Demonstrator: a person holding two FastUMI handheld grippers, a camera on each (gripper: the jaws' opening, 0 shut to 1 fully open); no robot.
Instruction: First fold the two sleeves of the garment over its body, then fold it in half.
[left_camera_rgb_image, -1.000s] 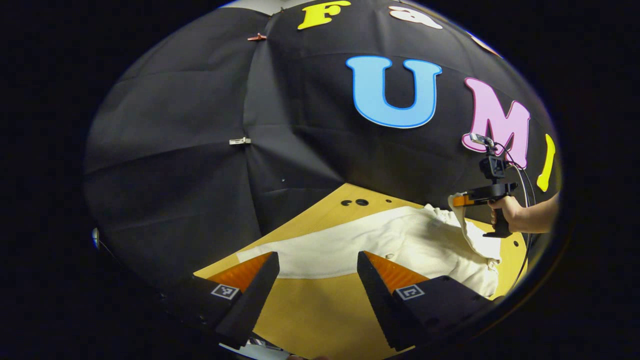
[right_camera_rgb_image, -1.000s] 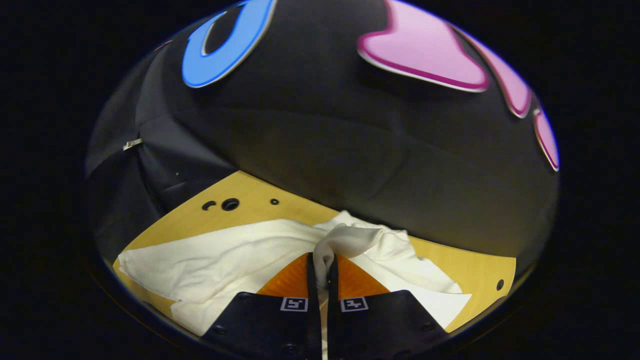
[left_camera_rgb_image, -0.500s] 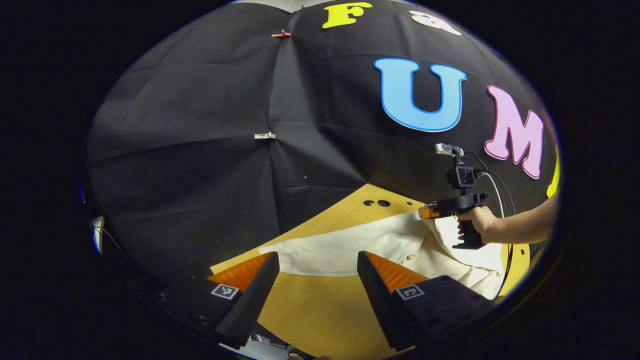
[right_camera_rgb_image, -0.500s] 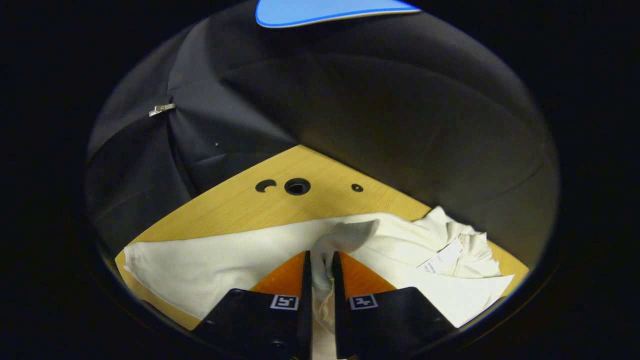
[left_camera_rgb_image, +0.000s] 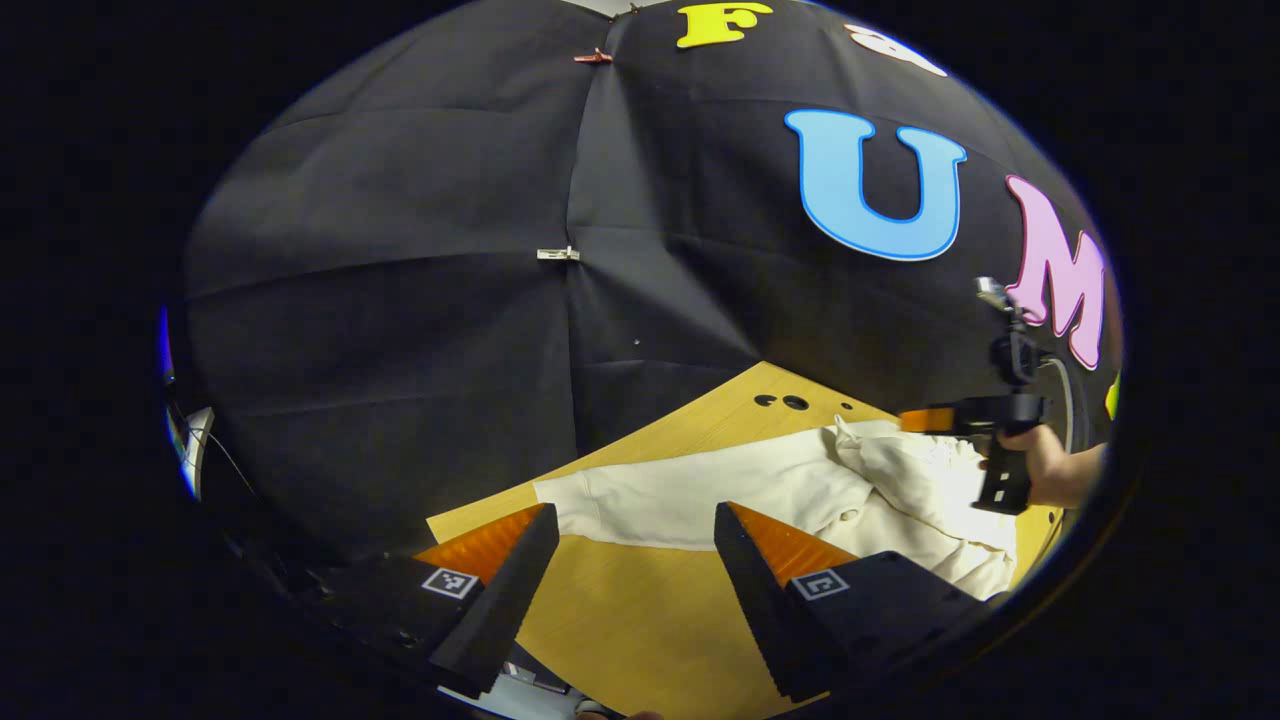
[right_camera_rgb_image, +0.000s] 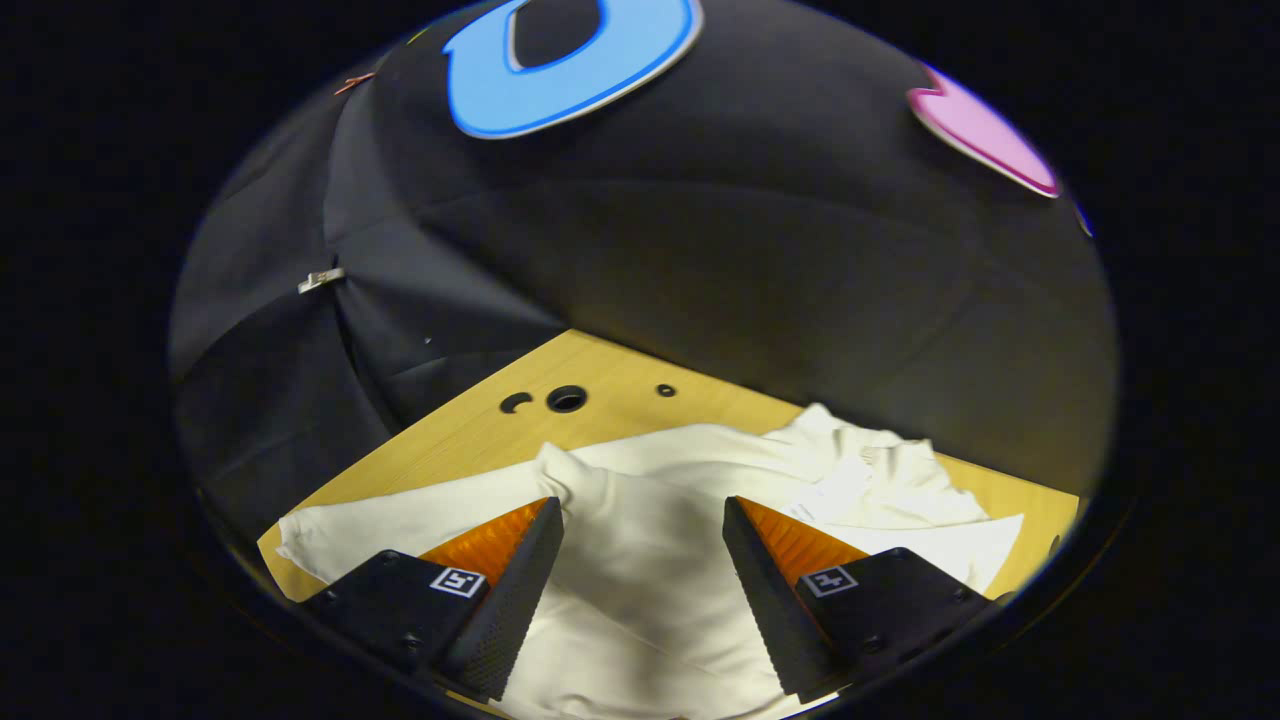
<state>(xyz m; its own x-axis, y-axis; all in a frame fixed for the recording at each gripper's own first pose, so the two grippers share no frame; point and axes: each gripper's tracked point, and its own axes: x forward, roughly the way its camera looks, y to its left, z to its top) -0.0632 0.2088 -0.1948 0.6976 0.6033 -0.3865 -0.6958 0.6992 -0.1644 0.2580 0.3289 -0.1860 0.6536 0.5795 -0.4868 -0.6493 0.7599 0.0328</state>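
Garment (right_camera_rgb_image: 640, 540) lay cream and rumpled across the far half of the desk (left_camera_rgb_image: 640, 620), its long axis running along the far edge, one sleeve (left_camera_rgb_image: 640, 495) stretched flat toward the desk's left side. In the right gripper view another sleeve sat draped over the body, its cuff ending in a small peak just beyond the fingertips, and the collar bunched toward the desk's right edge. The right gripper (right_camera_rgb_image: 640, 560) hung just above that fold with its fingers spread wide, nothing between them; whether they touched the cloth could not be told. In the left gripper view it showed near the desk's right edge, with the hand (left_camera_rgb_image: 1050, 470) holding its grip.

The left gripper (left_camera_rgb_image: 630, 560) hovered over bare wood near the desk's front edge, fingers equally wide apart and empty. The outstretched sleeve lay straight ahead of its tips, crosswise to them, and far nearer to this gripper than to the other. By my judgement that sleeve was the one yet to be folded, so the left gripper would have to reach forward and left to the cuff (left_camera_rgb_image: 550, 492) and carry it rightward over the body.
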